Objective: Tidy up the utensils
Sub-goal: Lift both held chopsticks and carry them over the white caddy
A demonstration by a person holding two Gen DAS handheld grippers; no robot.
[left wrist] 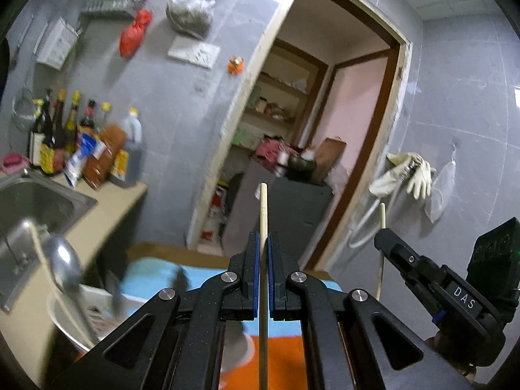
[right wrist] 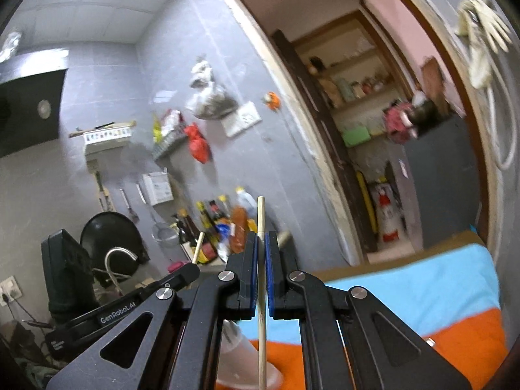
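Note:
My left gripper (left wrist: 263,239) is shut on a pale wooden chopstick (left wrist: 263,208) that runs upright between its blue pads. My right gripper (right wrist: 261,239) is shut on a second wooden chopstick (right wrist: 261,217), also upright. Both are raised above a blue and orange cloth (right wrist: 406,295). The right gripper shows in the left wrist view (left wrist: 382,239) at the right with its chopstick (left wrist: 382,216). The left gripper shows in the right wrist view (right wrist: 195,268) at the left. A translucent cup (right wrist: 240,354) stands below the right gripper. A metal bowl (left wrist: 65,321) holding a metal spoon (left wrist: 63,266) is at the lower left.
A steel sink (left wrist: 29,201) and sauce bottles (left wrist: 78,143) sit on the counter at the left. An open doorway (left wrist: 308,130) with shelves is ahead. Gloves (left wrist: 409,172) hang on the right wall. A black wok (right wrist: 110,243) and a tap (right wrist: 120,256) are at the left.

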